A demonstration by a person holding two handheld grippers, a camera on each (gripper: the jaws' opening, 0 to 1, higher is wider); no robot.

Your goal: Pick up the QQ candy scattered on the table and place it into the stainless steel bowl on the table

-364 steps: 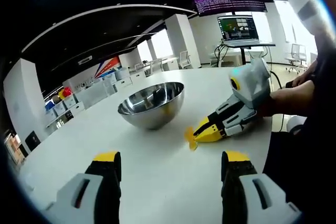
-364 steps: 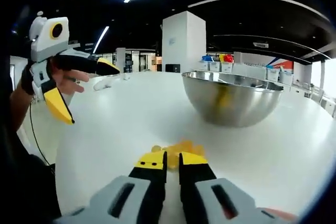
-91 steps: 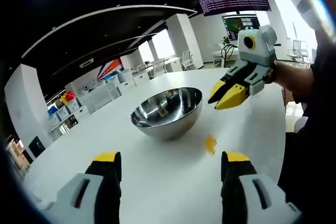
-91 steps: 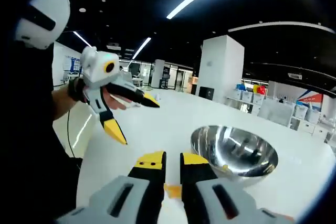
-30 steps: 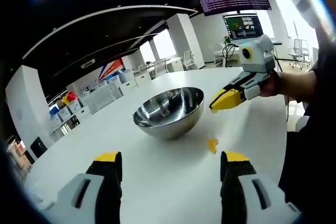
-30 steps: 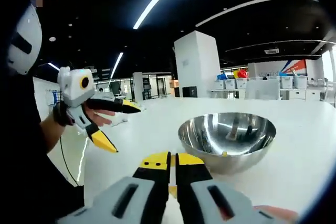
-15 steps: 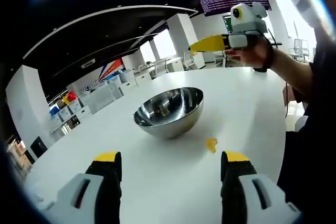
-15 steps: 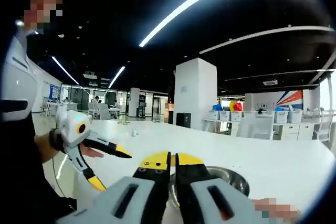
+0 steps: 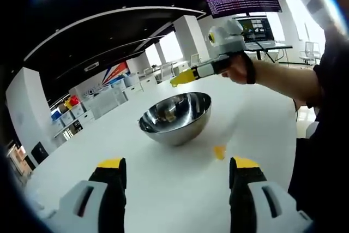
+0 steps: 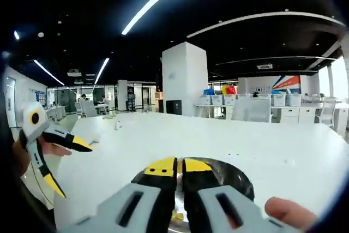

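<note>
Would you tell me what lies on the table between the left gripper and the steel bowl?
In the left gripper view, one yellow candy lies on the white table between the left gripper and the steel bowl; otherwise bare.

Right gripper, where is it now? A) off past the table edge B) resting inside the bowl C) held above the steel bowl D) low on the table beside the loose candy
C: in the left gripper view the right gripper hangs over the steel bowl, jaws shut.

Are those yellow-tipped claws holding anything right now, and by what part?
The left gripper is open and empty. The right gripper has its jaws together above the bowl; whether a candy is pinched between the tips cannot be told.
</note>
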